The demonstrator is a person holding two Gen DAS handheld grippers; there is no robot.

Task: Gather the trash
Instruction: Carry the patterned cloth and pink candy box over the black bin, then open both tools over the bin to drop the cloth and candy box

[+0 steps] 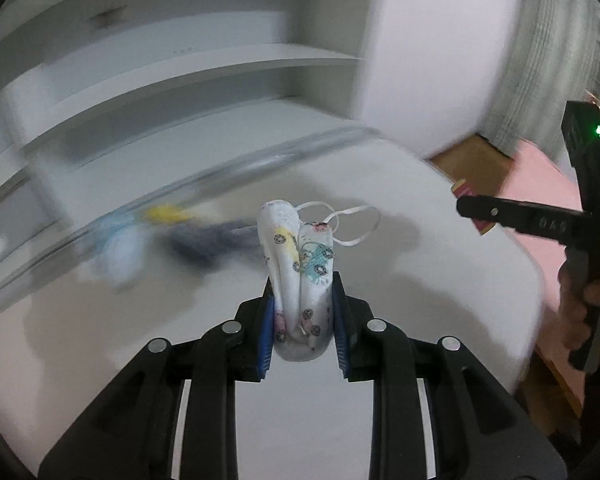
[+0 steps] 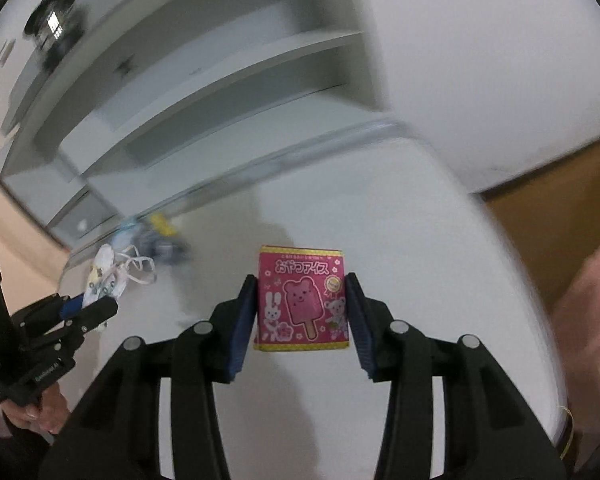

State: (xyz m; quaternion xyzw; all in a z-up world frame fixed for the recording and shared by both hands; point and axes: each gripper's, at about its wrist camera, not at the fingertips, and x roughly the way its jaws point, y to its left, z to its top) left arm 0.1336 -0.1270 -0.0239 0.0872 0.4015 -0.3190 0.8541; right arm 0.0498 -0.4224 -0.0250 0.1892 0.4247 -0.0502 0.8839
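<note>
Right now I have both pieces of trash picked up, so I judge the carry is the step in hand; next calls for a bin, and I see none in either view. My left gripper (image 1: 302,312) has its fingers clamped on the folded printed face mask (image 1: 298,268), above the white counter (image 1: 440,280). My right gripper (image 2: 302,316) has its fingers pressed on the sides of the pink ice-pop packet (image 2: 300,300). More blurred litter (image 1: 180,232) lies at the counter's far edge.
</note>
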